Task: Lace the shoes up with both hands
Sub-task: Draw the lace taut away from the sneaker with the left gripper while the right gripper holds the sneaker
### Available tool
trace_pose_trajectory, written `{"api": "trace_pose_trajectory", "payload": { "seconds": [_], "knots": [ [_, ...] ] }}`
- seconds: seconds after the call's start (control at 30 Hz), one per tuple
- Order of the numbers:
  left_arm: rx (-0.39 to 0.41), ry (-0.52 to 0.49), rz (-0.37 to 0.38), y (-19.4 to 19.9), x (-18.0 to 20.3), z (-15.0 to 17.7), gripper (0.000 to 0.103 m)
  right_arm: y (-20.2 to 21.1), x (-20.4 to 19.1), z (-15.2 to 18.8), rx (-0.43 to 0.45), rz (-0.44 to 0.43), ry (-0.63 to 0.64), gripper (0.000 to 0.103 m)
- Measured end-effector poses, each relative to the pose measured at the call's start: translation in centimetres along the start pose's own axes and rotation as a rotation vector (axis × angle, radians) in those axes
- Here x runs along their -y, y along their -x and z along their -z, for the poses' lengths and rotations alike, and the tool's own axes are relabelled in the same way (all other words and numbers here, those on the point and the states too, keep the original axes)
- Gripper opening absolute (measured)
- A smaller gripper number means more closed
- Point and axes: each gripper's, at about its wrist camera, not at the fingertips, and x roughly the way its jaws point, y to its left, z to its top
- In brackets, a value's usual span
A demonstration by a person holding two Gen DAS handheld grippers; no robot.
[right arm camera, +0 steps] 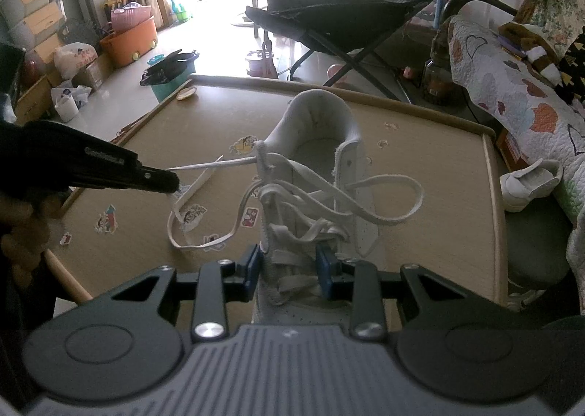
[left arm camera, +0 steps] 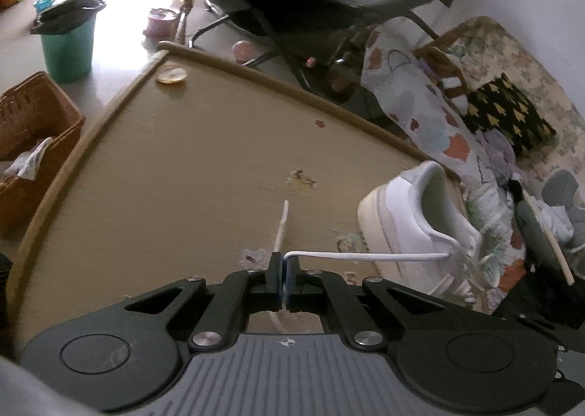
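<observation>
The toe of the white sneaker [right arm camera: 314,174] is hidden under the right tongs' [right arm camera: 290,269] housing, and in the left wrist view only its heel and side show, the rest cut off at the worktop's [left arm camera: 164,167] right edge. The sneaker stands near the worktop's near edge, heel towards the far edge; smooth leather-like upper, padded collar, thick rubbery sole. The right tongs are partly open, blue pads pressing either side of the laced front. The left tongs [left arm camera: 284,266] are fully closed on the flat woven shoelace [left arm camera: 365,256], which runs taut to an upper eyelet; its stiff tip [left arm camera: 283,218] pokes out past the pads. Loose loops of lace lie over the tongue and on the worktop, a matte tan board with a raised rounded rim and worn stickers [right arm camera: 108,220], their pictures too blurred to read. A hand [right arm camera: 22,229] behind the left tongs is dark and blurred.
</observation>
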Motion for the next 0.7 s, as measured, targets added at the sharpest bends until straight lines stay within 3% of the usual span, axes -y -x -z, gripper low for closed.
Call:
{"api": "trace_pose_trajectory", "payload": {
  "seconds": [0.7],
  "knots": [
    [0.029, 0.054, -0.041, 1.3, -1.7, 0.2, 0.002, -0.1, 0.0, 0.1, -0.004, 0.004, 0.009, 0.033]
  ]
}}
